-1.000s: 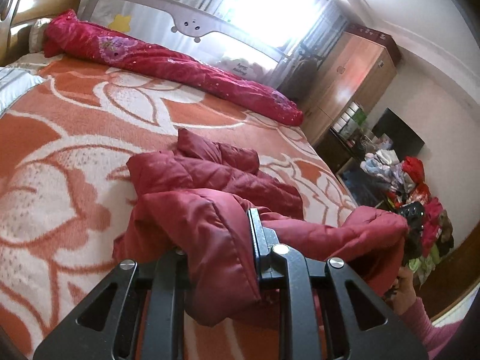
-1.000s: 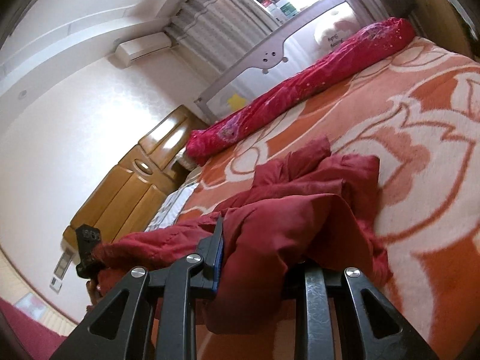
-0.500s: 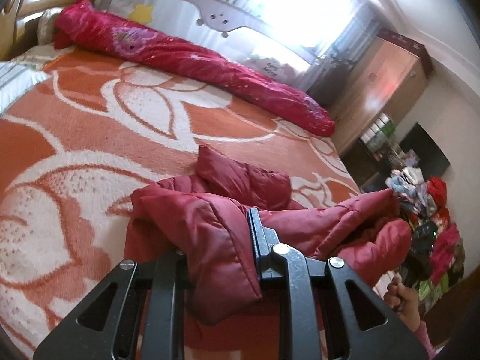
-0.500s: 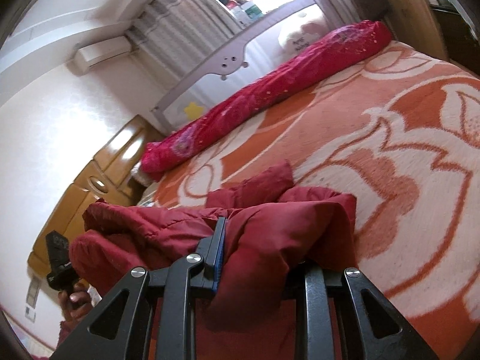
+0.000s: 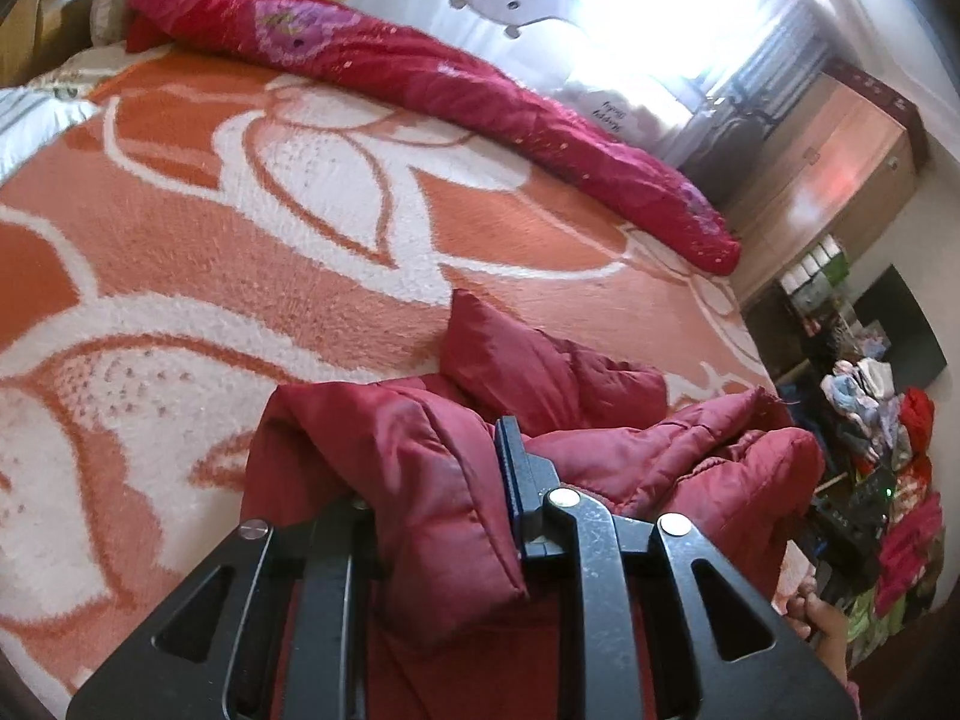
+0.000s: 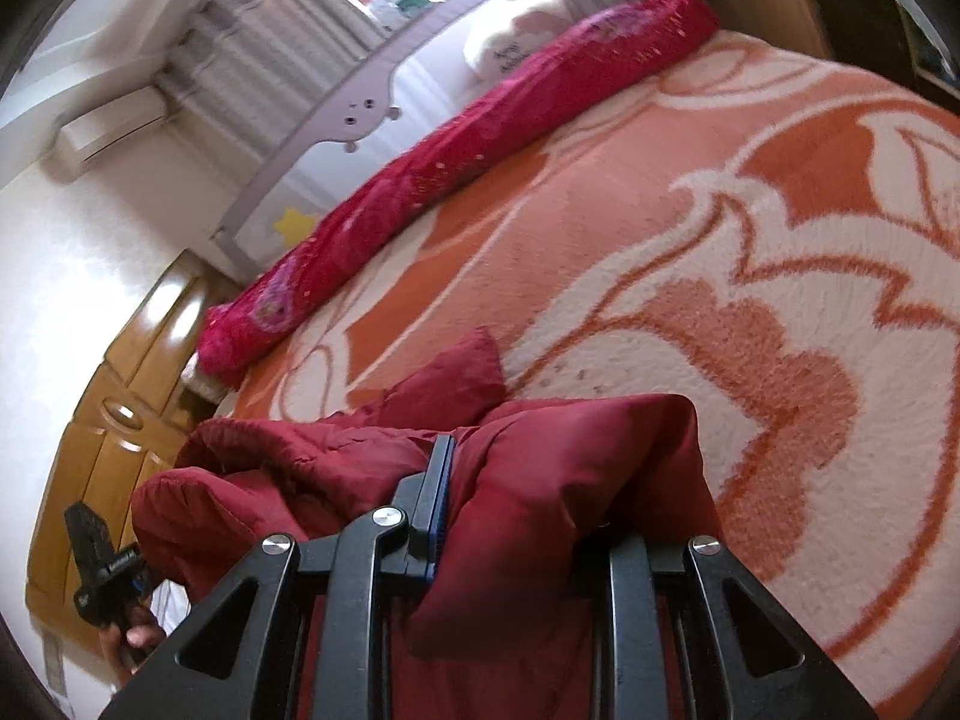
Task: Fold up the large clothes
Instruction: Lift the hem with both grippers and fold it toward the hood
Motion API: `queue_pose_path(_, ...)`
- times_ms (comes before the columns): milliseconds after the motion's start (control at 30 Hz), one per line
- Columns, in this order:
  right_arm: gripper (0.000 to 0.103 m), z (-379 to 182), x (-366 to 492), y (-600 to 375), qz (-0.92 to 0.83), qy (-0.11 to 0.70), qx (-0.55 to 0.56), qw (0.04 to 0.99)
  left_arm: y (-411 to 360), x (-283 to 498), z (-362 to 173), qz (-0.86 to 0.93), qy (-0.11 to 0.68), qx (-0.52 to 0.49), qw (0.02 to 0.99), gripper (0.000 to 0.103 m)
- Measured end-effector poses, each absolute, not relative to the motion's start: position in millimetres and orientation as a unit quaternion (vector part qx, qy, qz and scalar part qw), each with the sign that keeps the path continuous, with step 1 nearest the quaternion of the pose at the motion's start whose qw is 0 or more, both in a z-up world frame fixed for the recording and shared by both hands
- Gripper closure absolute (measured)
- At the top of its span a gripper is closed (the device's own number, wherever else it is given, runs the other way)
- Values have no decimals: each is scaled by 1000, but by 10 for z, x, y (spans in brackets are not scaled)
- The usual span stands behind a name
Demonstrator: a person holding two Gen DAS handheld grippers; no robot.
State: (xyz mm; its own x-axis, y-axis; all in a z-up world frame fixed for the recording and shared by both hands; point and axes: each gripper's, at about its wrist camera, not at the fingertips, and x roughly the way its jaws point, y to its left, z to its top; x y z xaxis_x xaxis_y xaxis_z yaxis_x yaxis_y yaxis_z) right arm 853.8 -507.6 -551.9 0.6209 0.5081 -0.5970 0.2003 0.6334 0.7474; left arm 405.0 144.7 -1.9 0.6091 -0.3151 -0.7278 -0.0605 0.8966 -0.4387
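Held a thick fold of the dark red puffy jacket (image 5: 432,480) tight between the two fingers of the left gripper (image 5: 432,516), with the cloth bulging out past the black finger (image 5: 516,480) on one side and hiding the other. Held another fold of the same jacket (image 6: 540,480) the same way in the right gripper (image 6: 516,516), squeezed narrow on the cloth, with a flap hanging down between the fingers. Stretched the jacket sideways between the two grippers, long way running along the near edge of the bed (image 5: 240,228), bunched and wrinkled in the middle. Pointed one loose corner of the jacket (image 5: 480,330) up toward the far edge of the bed. Lay partly on the orange and white flower blanket (image 6: 750,300) near the front edge, partly lifted off it. Left lots of bare blanket between the jacket and the far edge. Rested along that far edge: a long bright pink rolled quilt (image 5: 420,78), with a grey bed rail (image 6: 336,120) just behind it. Showed a wooden headboard (image 6: 108,408) at one end of the bed and a wooden cabinet (image 5: 840,168) and a pile of clothes (image 5: 900,480) past the other end.
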Motion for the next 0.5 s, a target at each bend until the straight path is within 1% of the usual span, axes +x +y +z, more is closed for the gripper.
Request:
queue_pose_path(267,81,-5851,8775,-4956,60,436,414,797,1406,4407,-354,-47,455,-210,864,81)
queue_pose_path(500,82,-6076,8915,-4926,41,446,417,790,1399,4519,-427,-43,462,-216,859,80)
